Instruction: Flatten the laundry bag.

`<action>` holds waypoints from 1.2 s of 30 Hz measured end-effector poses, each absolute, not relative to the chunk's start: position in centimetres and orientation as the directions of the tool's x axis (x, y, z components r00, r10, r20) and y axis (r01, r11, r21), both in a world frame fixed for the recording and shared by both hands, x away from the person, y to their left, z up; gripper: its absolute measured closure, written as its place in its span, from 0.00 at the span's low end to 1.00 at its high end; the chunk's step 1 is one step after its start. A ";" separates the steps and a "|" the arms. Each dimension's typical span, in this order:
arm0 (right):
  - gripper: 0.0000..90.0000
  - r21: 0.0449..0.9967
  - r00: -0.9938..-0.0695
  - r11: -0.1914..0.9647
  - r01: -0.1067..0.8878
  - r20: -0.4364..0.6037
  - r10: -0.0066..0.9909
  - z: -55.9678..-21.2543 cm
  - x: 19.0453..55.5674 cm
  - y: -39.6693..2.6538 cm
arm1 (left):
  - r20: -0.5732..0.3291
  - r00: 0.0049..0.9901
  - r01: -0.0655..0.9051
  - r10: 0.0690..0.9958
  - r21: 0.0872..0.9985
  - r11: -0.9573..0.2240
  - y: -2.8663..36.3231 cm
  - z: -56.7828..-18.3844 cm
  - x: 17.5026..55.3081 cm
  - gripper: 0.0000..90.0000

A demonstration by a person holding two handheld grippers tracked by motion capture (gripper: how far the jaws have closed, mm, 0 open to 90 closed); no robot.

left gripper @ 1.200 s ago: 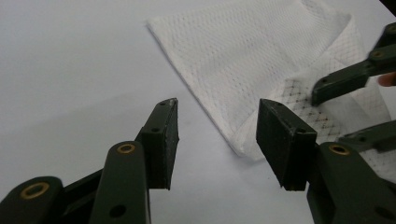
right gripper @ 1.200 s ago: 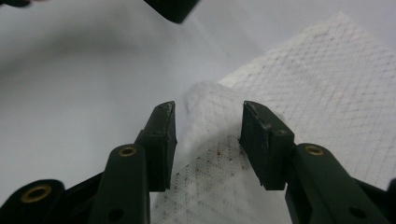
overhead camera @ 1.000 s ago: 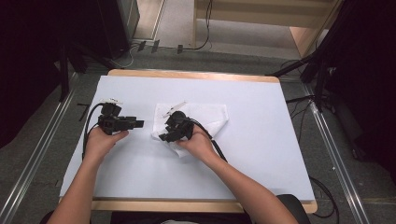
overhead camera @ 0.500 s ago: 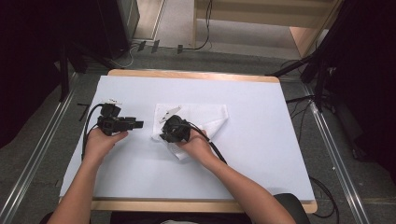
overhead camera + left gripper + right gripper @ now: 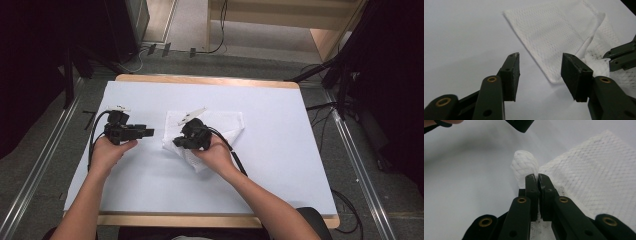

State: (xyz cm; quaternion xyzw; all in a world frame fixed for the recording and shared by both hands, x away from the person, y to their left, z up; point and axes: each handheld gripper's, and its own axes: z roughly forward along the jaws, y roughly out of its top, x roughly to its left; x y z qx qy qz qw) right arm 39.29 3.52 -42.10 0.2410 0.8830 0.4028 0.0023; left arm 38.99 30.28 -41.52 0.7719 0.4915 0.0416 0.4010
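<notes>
Left claw [image 5: 149, 132]: the jaws are standing apart with nothing between them, pointing toward the cloth; in the left gripper view [image 5: 540, 72] they are framing the near edge of the cloth.
Left hand [image 5: 111, 152]: it is gripping the tool from behind, the forearm coming in from the bottom left and angling up across the counter.
Right claw [image 5: 177, 142]: the jaws are pressing together on a fold of the cloth; in the right gripper view [image 5: 535, 180] a bunched bit of white mesh is poking out just past the tips.
Right hand [image 5: 216, 152]: it is cupping the tool from the right, lying over the cloth, the forearm running in from the lower right.
White mesh cloth [image 5: 225, 125]: it is lying partly folded near the middle of the counter, its left edge pinched and lifted into a small roll [image 5: 524, 165].
Counter [image 5: 280, 165]: its white top is carrying the cloth and both hands.
</notes>
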 end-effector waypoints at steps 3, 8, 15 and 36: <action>0.99 0.723 -0.881 0.544 0.426 0.194 0.431 -41.7 39.1 2.9 | -0.345 0.533 0.722 0.773 0.661 -0.203 29.6 -41.5 38.9 0.65; 0.99 0.726 -0.875 0.532 0.436 0.202 0.441 -41.2 38.7 1.7 | -0.341 0.565 0.717 0.751 0.654 -0.242 28.2 -42.2 39.2 0.83; 0.99 0.733 -0.866 0.515 0.444 0.205 0.455 -40.8 38.4 0.4 | -0.340 0.593 0.716 0.730 0.637 -0.285 26.3 -43.2 40.1 1.00; 0.99 0.761 -0.819 0.430 0.486 0.225 0.527 -39.8 35.4 -6.6 | -0.314 0.599 0.737 0.737 0.575 -0.355 25.3 -45.7 41.8 1.00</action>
